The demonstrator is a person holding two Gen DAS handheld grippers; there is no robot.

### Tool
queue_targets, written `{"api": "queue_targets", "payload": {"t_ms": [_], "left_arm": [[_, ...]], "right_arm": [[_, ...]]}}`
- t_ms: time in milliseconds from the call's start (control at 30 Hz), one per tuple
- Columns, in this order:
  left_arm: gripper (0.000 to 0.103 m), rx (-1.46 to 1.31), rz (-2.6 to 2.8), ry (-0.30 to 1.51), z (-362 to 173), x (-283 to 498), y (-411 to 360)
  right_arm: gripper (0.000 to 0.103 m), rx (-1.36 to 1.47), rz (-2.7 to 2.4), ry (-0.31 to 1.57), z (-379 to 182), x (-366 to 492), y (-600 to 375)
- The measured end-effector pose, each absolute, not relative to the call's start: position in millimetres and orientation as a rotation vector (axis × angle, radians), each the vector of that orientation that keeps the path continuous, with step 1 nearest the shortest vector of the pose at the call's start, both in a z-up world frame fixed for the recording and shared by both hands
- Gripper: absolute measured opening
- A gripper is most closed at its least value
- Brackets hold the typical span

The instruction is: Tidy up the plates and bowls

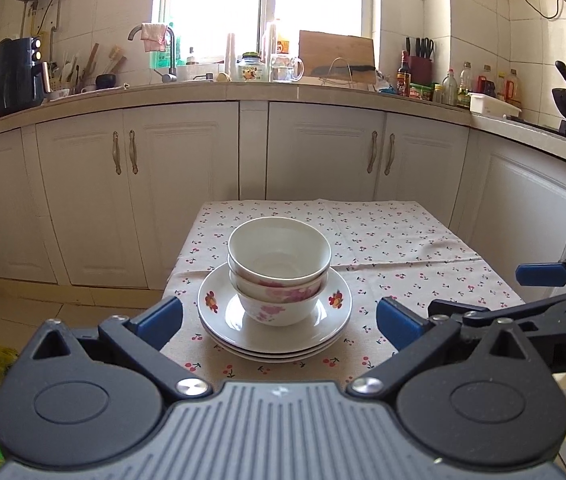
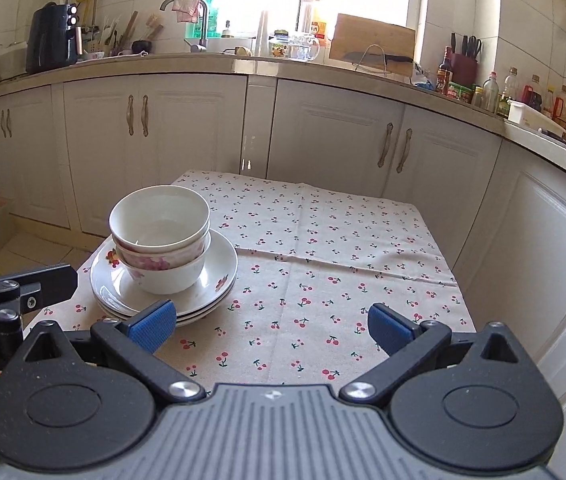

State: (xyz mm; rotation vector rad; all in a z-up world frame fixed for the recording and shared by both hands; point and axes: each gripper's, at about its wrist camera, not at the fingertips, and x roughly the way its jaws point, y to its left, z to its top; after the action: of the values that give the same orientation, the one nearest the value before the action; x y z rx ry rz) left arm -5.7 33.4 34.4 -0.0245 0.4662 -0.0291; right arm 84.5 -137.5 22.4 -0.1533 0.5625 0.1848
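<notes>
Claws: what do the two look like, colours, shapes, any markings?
Both match: the left claw and right claw have blue pads on black angular linkage arms with silver screws, round black pivot housings and a ribbed grey body bearing a small white logo. No cables visible.

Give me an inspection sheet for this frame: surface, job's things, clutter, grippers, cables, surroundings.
Surface: small table under a cherry-print cloth, creased across the middle.
Job's things: three nested bowls standing on a stack of plates, at the table's near left.
Clutter: nothing seen on the table.
Grippers: left gripper open, facing the stack; right gripper open over bare cloth; neither holds anything.
Cables: wall cord at upper right.
Surroundings: white cabinets, crowded counter, bright window.
</notes>
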Motion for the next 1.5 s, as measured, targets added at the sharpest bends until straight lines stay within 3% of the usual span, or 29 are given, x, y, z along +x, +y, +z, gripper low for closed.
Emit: {"api": "queue_targets", "payload": {"t_ms": [1500], "left_arm": [[0.102, -0.056, -0.044, 0.466, 33.1, -6.3, 30.8]], "right_arm": [[0.103, -0.159, 0.145, 0.545, 23.4, 82.9, -137.8]]}}
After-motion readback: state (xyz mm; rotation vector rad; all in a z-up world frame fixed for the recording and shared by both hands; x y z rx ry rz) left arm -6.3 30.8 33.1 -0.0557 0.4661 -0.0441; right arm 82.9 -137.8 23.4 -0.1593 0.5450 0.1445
